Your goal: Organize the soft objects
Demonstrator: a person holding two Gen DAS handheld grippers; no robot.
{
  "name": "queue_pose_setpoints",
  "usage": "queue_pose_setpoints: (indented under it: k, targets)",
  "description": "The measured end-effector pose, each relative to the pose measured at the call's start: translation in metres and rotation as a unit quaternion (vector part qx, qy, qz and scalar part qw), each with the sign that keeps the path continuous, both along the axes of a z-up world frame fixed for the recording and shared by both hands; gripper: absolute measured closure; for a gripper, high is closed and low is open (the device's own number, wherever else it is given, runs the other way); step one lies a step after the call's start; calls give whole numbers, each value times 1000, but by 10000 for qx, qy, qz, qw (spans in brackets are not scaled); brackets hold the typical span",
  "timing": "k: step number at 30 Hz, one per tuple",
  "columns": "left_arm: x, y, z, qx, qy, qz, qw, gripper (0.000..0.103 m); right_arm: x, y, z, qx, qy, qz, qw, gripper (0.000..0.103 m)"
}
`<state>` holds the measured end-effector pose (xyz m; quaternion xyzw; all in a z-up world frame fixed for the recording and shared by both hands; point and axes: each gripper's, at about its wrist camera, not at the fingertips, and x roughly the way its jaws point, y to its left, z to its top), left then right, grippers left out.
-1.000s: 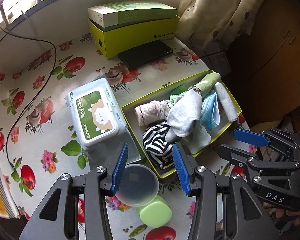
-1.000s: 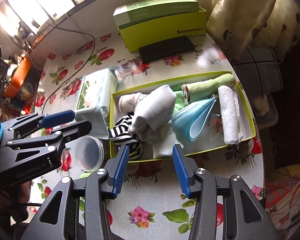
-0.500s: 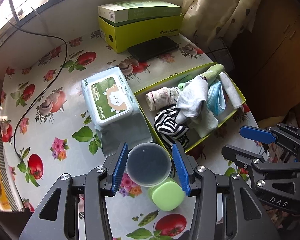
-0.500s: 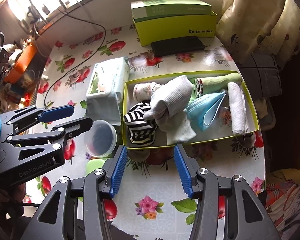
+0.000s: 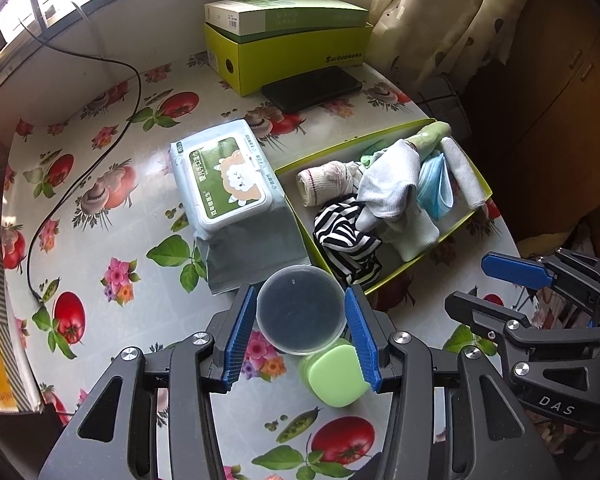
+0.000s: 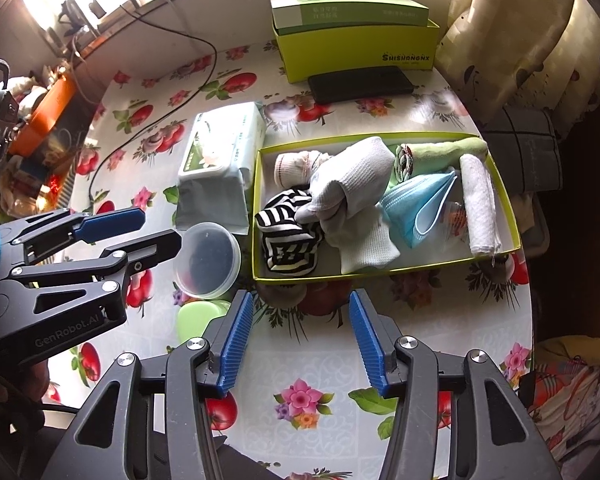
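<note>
A shallow yellow-green tray [image 6: 380, 277] holds the soft things: a black-and-white striped sock [image 6: 288, 236], a white sock [image 6: 352, 184], a blue face mask [image 6: 418, 208], a rolled white towel [image 6: 480, 204], a green cloth [image 6: 444, 150] and a rolled pale sock [image 6: 296, 166]. My right gripper [image 6: 298, 336] hangs open over bare tablecloth just in front of the tray's near wall, nothing between its fingers. My left gripper [image 5: 300, 336] is open too, hovering above a clear round tub [image 5: 300, 312] left of the tray, not touching it. Each gripper shows in the other's view: left [image 6: 152, 228], right [image 5: 492, 288].
A wet-wipes pack [image 5: 228, 180] lies against the tray's left side. A green lidded case [image 5: 336, 376] sits by the tub. At the back are a black phone [image 5: 312, 88] and stacked green boxes [image 5: 292, 48]. A black cable [image 5: 80, 184] crosses the left; a curtain [image 5: 440, 12] hangs right.
Both grippers have drawn back from the tray toward the table's near side, so the tub now sits between the left fingers in view. Nothing was picked up or released.
</note>
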<state>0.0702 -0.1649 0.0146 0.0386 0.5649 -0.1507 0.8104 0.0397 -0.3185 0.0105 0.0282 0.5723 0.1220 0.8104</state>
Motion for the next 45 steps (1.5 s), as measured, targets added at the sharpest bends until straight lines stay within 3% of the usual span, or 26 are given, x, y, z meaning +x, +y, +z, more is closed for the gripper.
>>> queue_pose_setpoints:
  k: [26,45]
  targets:
    - [3,-11,-7,117,74,-72,9999,56,2,-8,-11,15,67,-89,9999,52]
    - [5,-28,3,107,55,-246,9996,56,0,-16,2,-72,-93,-234,9997,50]
